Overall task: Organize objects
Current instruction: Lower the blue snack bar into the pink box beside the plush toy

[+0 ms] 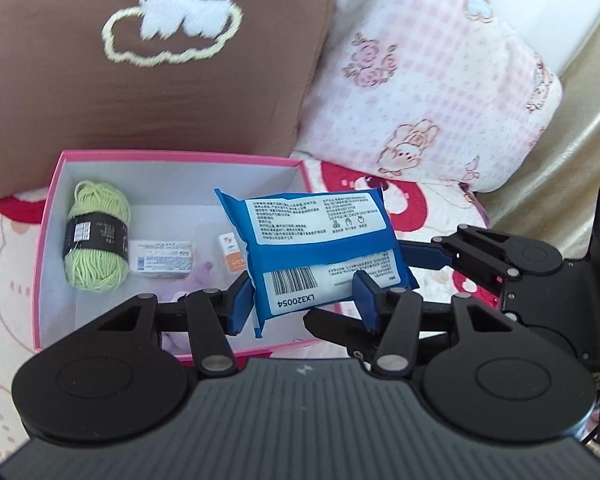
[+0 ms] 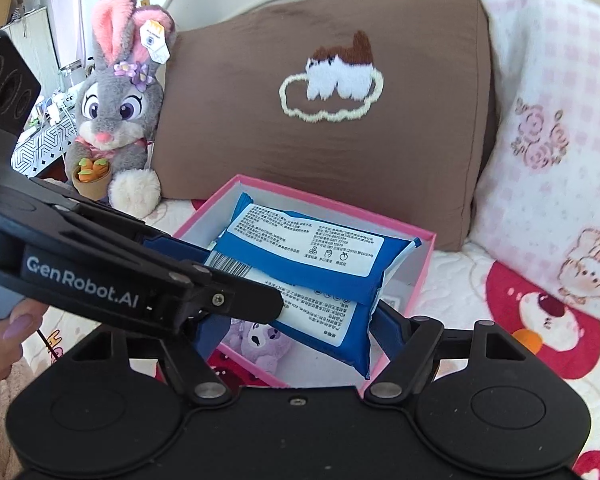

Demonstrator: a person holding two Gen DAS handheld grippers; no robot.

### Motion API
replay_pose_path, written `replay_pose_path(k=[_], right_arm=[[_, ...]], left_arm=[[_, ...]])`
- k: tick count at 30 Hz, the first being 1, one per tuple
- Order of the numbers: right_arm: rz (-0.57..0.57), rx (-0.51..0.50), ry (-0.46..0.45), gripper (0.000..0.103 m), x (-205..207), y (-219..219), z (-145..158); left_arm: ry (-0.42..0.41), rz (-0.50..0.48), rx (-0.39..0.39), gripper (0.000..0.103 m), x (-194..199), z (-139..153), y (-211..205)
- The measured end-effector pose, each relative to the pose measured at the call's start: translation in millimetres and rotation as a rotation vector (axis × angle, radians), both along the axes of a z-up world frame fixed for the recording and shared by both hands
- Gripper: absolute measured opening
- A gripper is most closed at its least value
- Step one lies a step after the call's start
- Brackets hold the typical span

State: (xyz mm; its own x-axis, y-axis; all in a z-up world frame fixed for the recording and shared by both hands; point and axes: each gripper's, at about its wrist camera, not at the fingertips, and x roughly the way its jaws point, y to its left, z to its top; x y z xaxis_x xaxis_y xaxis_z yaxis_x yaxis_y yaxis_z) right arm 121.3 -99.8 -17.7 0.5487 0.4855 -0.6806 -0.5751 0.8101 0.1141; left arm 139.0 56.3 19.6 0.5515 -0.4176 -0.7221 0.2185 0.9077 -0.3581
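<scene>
A blue wet-wipes pack [image 1: 320, 244] hangs above the open pink box [image 1: 180, 156], label side toward me. My left gripper [image 1: 304, 304] has its blue fingers on both sides of the pack's lower end. My right gripper [image 2: 296, 320] also closes on the pack [image 2: 300, 264]; its fingers show in the left wrist view [image 1: 424, 258]. In the box lie a green yarn ball [image 1: 96, 236], a small white box [image 1: 162, 258], a small orange-and-white box [image 1: 230, 254] and a purple plush [image 2: 260, 340].
The box sits on a patterned bed cover [image 2: 540, 320]. A brown pillow [image 2: 320, 120] and a pink checked pillow [image 2: 560, 140] stand behind it. A grey rabbit plush [image 2: 116, 120] sits at the far left.
</scene>
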Motion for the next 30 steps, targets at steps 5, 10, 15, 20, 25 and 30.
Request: replay_pose_path(k=[5,10,15,20,25,30], right_arm=[[0.003,0.011,0.052,0.076,12,13,-24],[0.006,0.018,0.1,0.069,26,23,-44],[-0.01,0.001,0.14,0.06,37,28,-62],[-0.059,-0.059,0.135,0.057,36,29,-68],[-0.069,-0.09,0.162,0.055,41,35,-78],[-0.093,-0.159,0.133,0.054,43,37,-85]], left_arm=[[0.045,0.036,-0.002,0.051,13,-28,17],[0.096,0.068,-0.023,0.051,27,-52,33],[0.131,0.086,-0.055,0.05,40,-75,42],[0.16,0.077,-0.155,0.05,50,-100,49],[0.183,0.093,-0.168,0.05,56,-114,50],[0.189,0.091,-0.19,0.05,64,-125,44]])
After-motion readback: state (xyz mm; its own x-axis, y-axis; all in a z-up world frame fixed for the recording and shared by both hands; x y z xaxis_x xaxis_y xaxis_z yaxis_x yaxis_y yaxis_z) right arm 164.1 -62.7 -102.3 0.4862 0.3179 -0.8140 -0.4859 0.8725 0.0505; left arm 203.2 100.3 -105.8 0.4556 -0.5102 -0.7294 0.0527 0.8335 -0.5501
